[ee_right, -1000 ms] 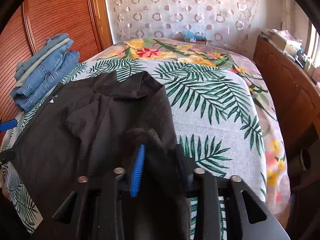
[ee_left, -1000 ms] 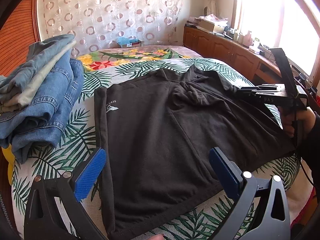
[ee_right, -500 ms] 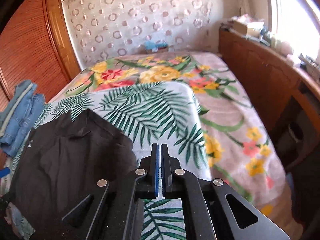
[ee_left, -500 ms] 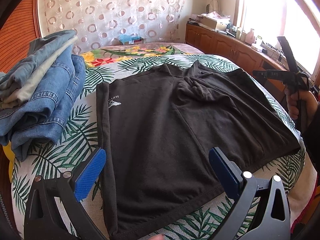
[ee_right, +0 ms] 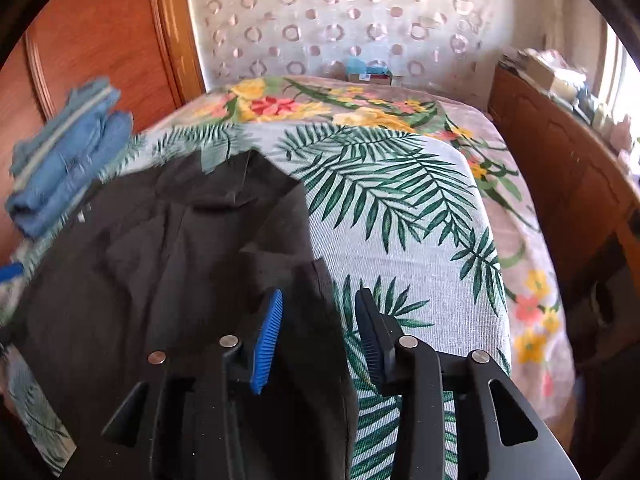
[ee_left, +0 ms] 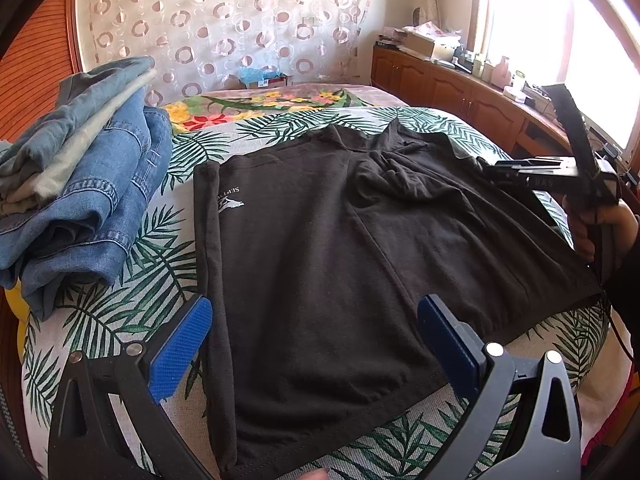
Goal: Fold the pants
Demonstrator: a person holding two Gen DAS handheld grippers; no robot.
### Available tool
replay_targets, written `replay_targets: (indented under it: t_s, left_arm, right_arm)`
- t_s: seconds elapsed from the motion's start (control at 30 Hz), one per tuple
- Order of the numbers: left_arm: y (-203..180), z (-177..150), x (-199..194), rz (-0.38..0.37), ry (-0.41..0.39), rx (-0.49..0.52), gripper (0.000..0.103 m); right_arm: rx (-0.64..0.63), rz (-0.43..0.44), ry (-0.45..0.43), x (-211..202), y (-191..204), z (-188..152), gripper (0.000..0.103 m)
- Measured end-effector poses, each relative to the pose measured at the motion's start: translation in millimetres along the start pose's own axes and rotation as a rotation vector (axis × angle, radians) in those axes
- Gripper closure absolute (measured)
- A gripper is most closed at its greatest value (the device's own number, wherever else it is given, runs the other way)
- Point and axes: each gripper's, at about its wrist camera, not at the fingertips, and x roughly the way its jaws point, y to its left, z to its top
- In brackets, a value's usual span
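The dark brown pants (ee_left: 340, 260) lie spread flat on the leaf-print bedspread, with a small white logo near their left edge. They also show in the right wrist view (ee_right: 180, 280). My left gripper (ee_left: 312, 344) is open and empty, held just above the pants' near hem. My right gripper (ee_right: 320, 336) is open, its jaws straddling the pants' right edge without gripping it. In the left wrist view the right gripper (ee_left: 540, 172) shows at the pants' far right side, held by a hand.
A stack of folded blue jeans (ee_left: 76, 184) sits on the bed's left side, also seen in the right wrist view (ee_right: 64, 168). A wooden cabinet (ee_left: 448, 88) runs along the right under the window. The bedspread (ee_right: 420, 220) stretches right of the pants.
The right gripper let go of the pants' leg, closed empty while lifted away, then came back down and opened over the pants' right edge. The pants now lie flatter. The left gripper stayed open in place.
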Motion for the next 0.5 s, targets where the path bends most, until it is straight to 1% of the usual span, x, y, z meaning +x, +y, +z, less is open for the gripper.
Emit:
replay_targets:
  t_s: [0.23,0.27,0.3,0.33,0.43,0.5]
  left_arm:
    - [0,1,1,0.002,-0.002,0.001,0.000]
    - [0,0,1,0.002,0.000,0.002,0.000]
    - [0,0,2,0.004,0.003,0.003,0.000]
    - [-1,0,4,0.006,0.007,0.003,0.000]
    - [-1,-1,7,0.010,0.018,0.009,0.000]
    - [0,-2,8,0.015,0.027,0.013,0.000]
  right_arm:
    - [-0.009,0.002,-0.004,0,-7,4,0.063]
    - [-0.010,0.006,-0.002,0,-6,4,0.074]
    - [-0.006,0.023,0.003,1,-8,5,0.092]
    - [-0.002,0.043,0.007,1,-4,4,0.097]
    - [0.023,0.035,-0.031,-9,-11,7,0.099]
    - [0.059,0.005,-0.063,-17,-16,7,0.100]
